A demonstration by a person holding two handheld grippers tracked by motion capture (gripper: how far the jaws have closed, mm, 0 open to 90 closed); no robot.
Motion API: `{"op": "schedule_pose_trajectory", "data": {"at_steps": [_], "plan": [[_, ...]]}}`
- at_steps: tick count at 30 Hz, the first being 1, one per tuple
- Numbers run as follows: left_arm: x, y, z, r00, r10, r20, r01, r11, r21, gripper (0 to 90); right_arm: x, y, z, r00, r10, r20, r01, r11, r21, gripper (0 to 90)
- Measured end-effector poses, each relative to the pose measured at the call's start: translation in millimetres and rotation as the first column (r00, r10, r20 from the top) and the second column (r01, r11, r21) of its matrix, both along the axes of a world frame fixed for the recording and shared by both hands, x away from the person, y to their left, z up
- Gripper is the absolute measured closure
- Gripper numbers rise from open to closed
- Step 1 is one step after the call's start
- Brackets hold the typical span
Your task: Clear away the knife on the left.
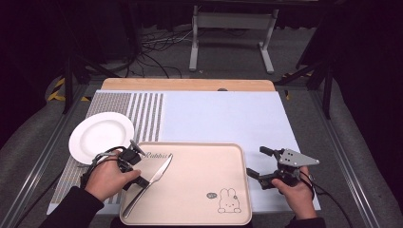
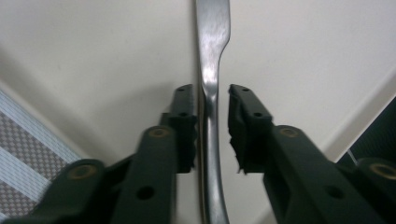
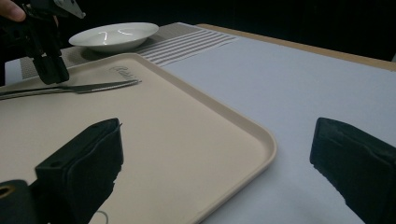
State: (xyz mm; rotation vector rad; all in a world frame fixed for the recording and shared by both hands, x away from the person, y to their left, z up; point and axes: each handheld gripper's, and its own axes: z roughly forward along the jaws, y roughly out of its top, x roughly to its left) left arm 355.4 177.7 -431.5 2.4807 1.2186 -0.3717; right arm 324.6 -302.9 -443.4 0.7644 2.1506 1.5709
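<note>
low over the tray [image 1: 199, 199], left gripper [image 2: 205, 123] fingers straddle the knife [image 2: 212, 93], slightly parted; right gripper [image 1: 261, 164] gapes wide.

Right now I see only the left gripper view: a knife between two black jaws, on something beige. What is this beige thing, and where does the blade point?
Observer: It is a beige tray. The knife lies on its left part, with the blade pointing away from the person and slightly to the right.
Operator: Is something beside the tray on the left?
Observer: Yes, an empty white plate on a striped mat.
Operator: And the other gripper?
Observer: The right gripper is open beside the tray's right edge and holds nothing.
</note>
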Motion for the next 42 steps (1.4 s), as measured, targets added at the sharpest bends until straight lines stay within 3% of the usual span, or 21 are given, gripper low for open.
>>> {"op": "schedule_pose_trajectory", "data": {"at_steps": [4,6,9,12,16,19,20,21,22,23,25,28,29,31,32,34,35,42], "plan": [[-1.6,-4.1,6.9,0.9982,-0.022,0.056,0.023,0.9997,-0.007,55.1,-0.1,-0.1,0.1,1.0000,-0.001,0.000,0.001,1.000,0.001,3.2],[-2.8,-6.9,10.2,0.9942,-0.036,0.102,0.038,0.9991,-0.017,44.1,-0.1,-0.2,0.1,1.0000,-0.001,0.001,0.001,1.000,0.001,3.1],[-3.4,-10.5,13.9,0.9790,-0.077,0.189,0.079,0.9969,-0.003,29.9,0.1,-0.1,-0.1,1.0000,0.000,0.000,0.000,1.000,-0.002,3.0],[-2.2,-11.9,13.0,0.9528,-0.144,0.267,0.143,0.9894,0.025,19.7,-0.1,0.0,-0.1,1.0000,0.002,-0.002,-0.002,1.000,-0.003,3.0],[-3.4,-14.2,13.2,0.9192,-0.205,0.337,0.210,0.9775,0.020,16.9,-0.2,-0.3,0.1,1.0000,0.002,0.000,-0.002,1.000,0.000,3.0],[-6.1,-18.7,12.1,0.8821,-0.262,0.392,0.280,0.9600,0.011,17.5,-0.2,0.0,0.0,1.0000,0.003,-0.001,-0.003,1.000,0.000,3.0],[-6.2,-19.5,11.4,0.8746,-0.275,0.399,0.294,0.9557,0.014,18.5,-0.3,0.3,0.0,1.0000,0.003,-0.001,-0.003,1.000,-0.003,3.0],[-6.0,-20.4,10.6,0.8607,-0.304,0.409,0.319,0.9473,0.033,19.3,-0.3,0.4,-0.1,1.0000,0.003,0.000,-0.003,1.000,-0.003,3.0],[-6.0,-20.4,10.6,0.8607,-0.304,0.409,0.319,0.9473,0.033,21.3,-0.3,0.4,-0.1,1.0000,0.003,0.000,-0.003,1.000,-0.003,3.0],[-6.2,-21.3,9.7,0.8480,-0.316,0.426,0.332,0.9426,0.038,21.3,-0.3,0.5,-0.1,1.0000,0.004,-0.001,-0.004,1.000,-0.003,3.0],[-5.9,-21.4,8.6,0.8333,-0.335,0.440,0.361,0.9322,0.027,30.0,-0.2,0.5,-0.2,1.0000,0.003,-0.001,-0.003,1.000,-0.003,3.0],[-6.1,-22.8,5.8,0.8082,-0.385,0.446,0.425,0.9049,0.010,47.7,-0.2,0.5,-0.2,1.0000,0.005,-0.001,-0.005,1.000,-0.002,3.0],[-6.0,-23.4,5.0,0.7984,-0.398,0.452,0.439,0.8982,0.015,54.8,-0.1,0.5,-0.3,1.0000,0.005,-0.002,-0.005,1.000,-0.003,3.0],[-6.0,-25.9,2.7,0.7737,-0.439,0.457,0.479,0.8772,0.031,64.2,0.0,0.6,-0.4,1.0000,0.006,-0.003,-0.006,1.000,-0.004,3.0],[-6.3,-27.4,1.0,0.7665,-0.443,0.465,0.490,0.8714,0.023,72.9,0.0,0.8,-0.5,1.0000,0.007,-0.003,-0.007,1.000,-0.004,3.0],[-6.4,-30.0,-1.3,0.7624,-0.456,0.459,0.502,0.8646,0.025,86.5,-0.1,1.0,-0.5,1.0000,0.009,-0.003,-0.009,1.000,-0.004,3.0],[-6.1,-32.2,-2.8,0.7568,-0.468,0.457,0.510,0.8593,0.034,89.8,-0.1,0.9,-0.5,1.0000,0.008,-0.003,-0.008,1.000,-0.004,3.0],[-5.2,-39.1,-10.3,0.7541,-0.506,0.419,0.534,0.8438,0.058,90.0,-0.1,1.4,-0.8,0.9999,0.013,-0.004,-0.013,1.000,-0.006,3.0]]}}
